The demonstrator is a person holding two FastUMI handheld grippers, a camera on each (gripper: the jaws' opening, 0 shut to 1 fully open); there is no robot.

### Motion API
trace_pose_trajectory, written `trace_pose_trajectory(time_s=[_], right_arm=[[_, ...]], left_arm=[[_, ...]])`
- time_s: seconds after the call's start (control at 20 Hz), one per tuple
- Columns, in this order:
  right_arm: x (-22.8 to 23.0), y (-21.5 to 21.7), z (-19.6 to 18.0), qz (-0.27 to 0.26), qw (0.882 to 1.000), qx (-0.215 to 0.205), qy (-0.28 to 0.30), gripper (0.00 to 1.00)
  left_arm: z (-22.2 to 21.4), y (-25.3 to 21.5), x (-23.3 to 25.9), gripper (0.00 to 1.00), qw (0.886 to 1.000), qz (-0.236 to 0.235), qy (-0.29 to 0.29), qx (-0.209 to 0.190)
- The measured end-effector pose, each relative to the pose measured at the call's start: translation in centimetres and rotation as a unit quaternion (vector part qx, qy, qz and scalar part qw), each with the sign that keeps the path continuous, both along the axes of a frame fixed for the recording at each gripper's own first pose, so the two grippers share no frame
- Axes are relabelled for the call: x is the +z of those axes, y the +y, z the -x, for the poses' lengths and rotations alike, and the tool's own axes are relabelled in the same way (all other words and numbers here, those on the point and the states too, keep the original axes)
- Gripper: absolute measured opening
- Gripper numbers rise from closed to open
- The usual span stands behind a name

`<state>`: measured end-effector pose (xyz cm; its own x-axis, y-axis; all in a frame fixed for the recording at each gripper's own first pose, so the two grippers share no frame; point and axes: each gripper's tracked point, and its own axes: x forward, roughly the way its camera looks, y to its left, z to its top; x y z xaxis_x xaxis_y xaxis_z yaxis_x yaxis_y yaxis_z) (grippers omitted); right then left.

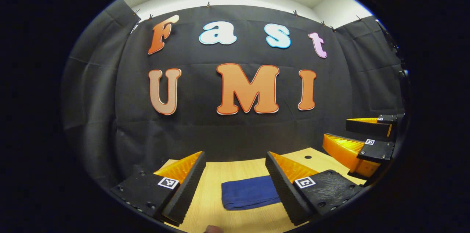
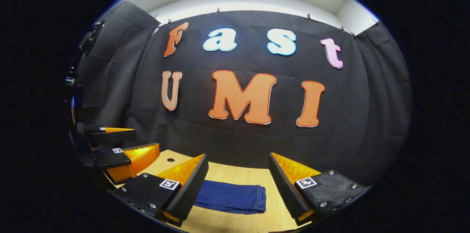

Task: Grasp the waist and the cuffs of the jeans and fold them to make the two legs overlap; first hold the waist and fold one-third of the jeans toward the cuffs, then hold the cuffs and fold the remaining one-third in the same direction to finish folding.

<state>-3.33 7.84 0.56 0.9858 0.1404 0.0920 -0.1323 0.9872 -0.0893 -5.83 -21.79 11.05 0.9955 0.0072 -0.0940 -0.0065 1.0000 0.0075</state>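
Observation:
The jeans (image 1: 249,192) lie on the wooden table (image 1: 235,168) as a small, flat, dark blue folded bundle. My left gripper (image 1: 235,185) hangs open above and in front of them, its fingers on either side of the bundle and touching nothing. In the right gripper view the jeans (image 2: 231,198) lie low between the fingers of my right gripper (image 2: 237,185), which is also open and holds nothing. The right gripper (image 1: 352,137) appears off to the right in the left gripper view, jaws apart. The left gripper (image 2: 125,144) appears at the left in the right gripper view.
The light wooden table (image 2: 238,174) ends at the booth's black cloth wall just behind the jeans. A small round hole (image 1: 307,157) is in the tabletop near the back, and in the right gripper view the hole (image 2: 170,160) is beside the left gripper.

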Motion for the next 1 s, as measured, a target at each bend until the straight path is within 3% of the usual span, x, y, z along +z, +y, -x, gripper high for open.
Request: trace_pose_trajectory(time_s=[0.15, 0.25, 0.4, 0.45, 0.5, 0.6, 0.7, 1.0], right_arm=[[1.2, 0.6, 1.4, -0.020, 1.000, 0.013, -0.018, 0.94], [1.3, 0.6, 1.7, -0.016, 1.000, 0.010, -0.025, 0.98], [1.0, 0.6, 2.4, -0.024, 0.999, 0.017, -0.019, 0.98], [0.7, 0.4, 2.5, -0.027, 0.999, 0.016, -0.017, 0.94], [0.5, 0.3, 2.8, -0.028, 0.999, 0.016, -0.015, 0.98], [0.0, -0.1, 3.0, -0.030, 0.999, 0.016, -0.009, 0.94], [-0.2, 0.3, 3.0, -0.036, 0.999, 0.021, -0.011, 0.98], [-0.8, 0.8, 2.9, -0.038, 0.999, 0.030, -0.005, 0.98]], left_arm=[[1.2, 0.2, -0.1, 1.00, 1.000, 0.004, -0.006, 0.001], [1.6, 0.4, -0.2, 1.00, 1.000, 0.008, -0.009, 0.005], [2.3, 0.4, -0.1, 1.00, 1.000, 0.010, -0.014, 0.008], [2.4, 0.3, -0.2, 0.98, 1.000, 0.008, -0.015, 0.007], [2.6, 0.1, -0.4, 1.00, 1.000, 0.007, -0.012, 0.007], [2.7, -0.2, -0.7, 1.00, 1.000, 0.007, -0.011, 0.007], [3.0, 0.0, -0.7, 0.98, 1.000, 0.001, -0.016, 0.012], [3.2, 0.8, -1.4, 0.98, 0.999, 0.017, -0.019, 0.022]])
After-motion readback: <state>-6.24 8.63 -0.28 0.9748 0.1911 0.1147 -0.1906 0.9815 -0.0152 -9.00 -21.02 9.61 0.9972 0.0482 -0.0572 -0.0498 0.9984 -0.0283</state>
